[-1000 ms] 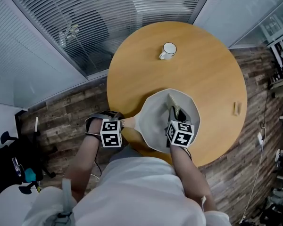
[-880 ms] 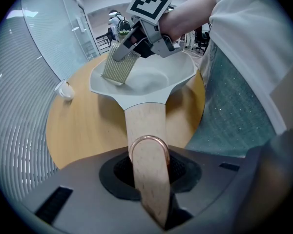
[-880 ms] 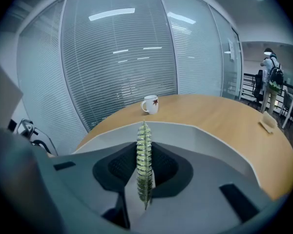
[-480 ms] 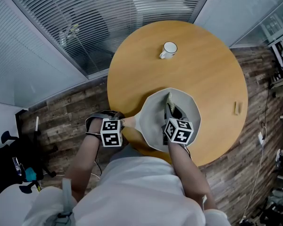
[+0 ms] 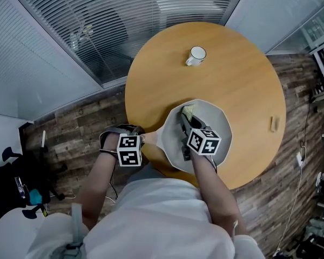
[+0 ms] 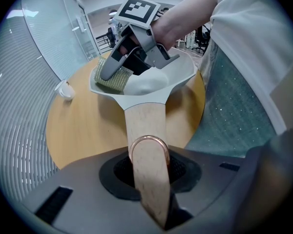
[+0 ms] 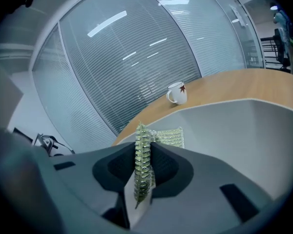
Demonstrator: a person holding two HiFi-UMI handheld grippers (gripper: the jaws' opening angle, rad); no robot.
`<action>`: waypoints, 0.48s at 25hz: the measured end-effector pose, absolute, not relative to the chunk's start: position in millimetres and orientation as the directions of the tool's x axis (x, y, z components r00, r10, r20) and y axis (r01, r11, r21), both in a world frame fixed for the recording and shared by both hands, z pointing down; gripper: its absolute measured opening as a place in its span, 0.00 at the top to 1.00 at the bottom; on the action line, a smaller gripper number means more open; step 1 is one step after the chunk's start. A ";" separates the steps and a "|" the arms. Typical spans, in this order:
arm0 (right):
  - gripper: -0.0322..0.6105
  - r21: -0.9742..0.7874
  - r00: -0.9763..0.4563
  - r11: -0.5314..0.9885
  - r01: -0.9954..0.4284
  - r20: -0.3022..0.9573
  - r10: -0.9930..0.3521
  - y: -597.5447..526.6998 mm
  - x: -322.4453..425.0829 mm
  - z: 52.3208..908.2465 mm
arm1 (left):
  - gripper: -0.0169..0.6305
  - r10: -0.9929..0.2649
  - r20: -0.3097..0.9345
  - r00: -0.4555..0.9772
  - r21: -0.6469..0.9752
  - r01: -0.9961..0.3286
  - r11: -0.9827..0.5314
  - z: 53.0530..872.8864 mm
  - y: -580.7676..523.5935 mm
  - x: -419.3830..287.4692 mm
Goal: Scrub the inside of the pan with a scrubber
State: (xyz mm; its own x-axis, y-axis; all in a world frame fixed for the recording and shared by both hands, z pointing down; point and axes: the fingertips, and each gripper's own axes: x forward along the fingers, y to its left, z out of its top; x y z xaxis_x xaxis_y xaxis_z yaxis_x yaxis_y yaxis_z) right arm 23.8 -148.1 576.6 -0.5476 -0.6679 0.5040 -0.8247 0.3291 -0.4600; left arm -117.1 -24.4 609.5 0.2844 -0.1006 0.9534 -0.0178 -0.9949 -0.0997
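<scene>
The pan is seen just below the centre of the head view, set on the near part of the round wooden table. Its wooden handle, pointing to the lower left, is clamped between the narrowly parted jaws of the left gripper. The green scrubber is pinched edge-on between the closed jaws of the right gripper and is laid against the pan's inside at its upper left. A white mug is seen well apart, toward the table's far edge.
</scene>
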 end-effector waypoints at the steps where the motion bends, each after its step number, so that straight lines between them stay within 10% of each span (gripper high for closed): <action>1: 0.82 -0.473 -0.561 0.336 -0.815 0.498 -0.661 -148.7 21.4 577.5 | 0.83 -0.102 0.953 0.285 -0.101 -0.018 -0.995 610.0 -24.5 -117.4; 12: 0.82 -0.555 -0.696 0.432 -0.711 0.464 -0.548 -133.4 -11.7 583.9 | 0.83 -0.102 0.954 0.284 -0.100 -0.019 -0.995 609.7 -23.6 -118.2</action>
